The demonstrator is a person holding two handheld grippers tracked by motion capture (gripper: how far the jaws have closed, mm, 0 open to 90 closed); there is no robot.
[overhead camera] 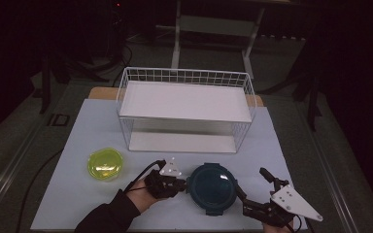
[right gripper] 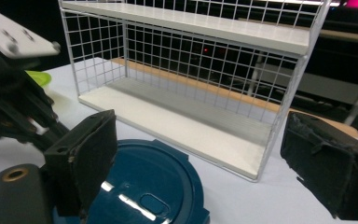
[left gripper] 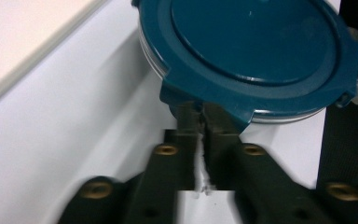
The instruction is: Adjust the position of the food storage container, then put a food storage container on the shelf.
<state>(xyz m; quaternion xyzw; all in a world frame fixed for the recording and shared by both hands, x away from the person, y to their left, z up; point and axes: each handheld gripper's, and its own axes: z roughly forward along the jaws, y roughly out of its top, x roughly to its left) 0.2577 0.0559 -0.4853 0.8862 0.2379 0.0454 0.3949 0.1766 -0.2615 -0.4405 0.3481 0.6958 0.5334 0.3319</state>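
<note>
At the near edge of the pale surface point(overhead camera: 77, 194): one round container with a dark teal plastic clip lid point(overhead camera: 212, 187), between the two tools.
Left tool point(overhead camera: 182, 183): jaws narrow, tips at the lid's side tab; in the left gripper view point(left gripper: 200, 119) they seem to pinch the tab, though blur makes the contact uncertain.
Right tool point(overhead camera: 252, 187): jaws wide, straddling the container's right rim, pads not pressing on it point(right gripper: 209, 154).
Progress: early; lid on, container not lifted, both tiers of the white wire shelf rack point(overhead camera: 187, 109) bare.
Left to do: probably work the tabs, or carry the container to the rack.
Count: two tools, one teal container, one small round yellow-green lidded container point(overhead camera: 105, 164) off to the left, one rack.
</note>
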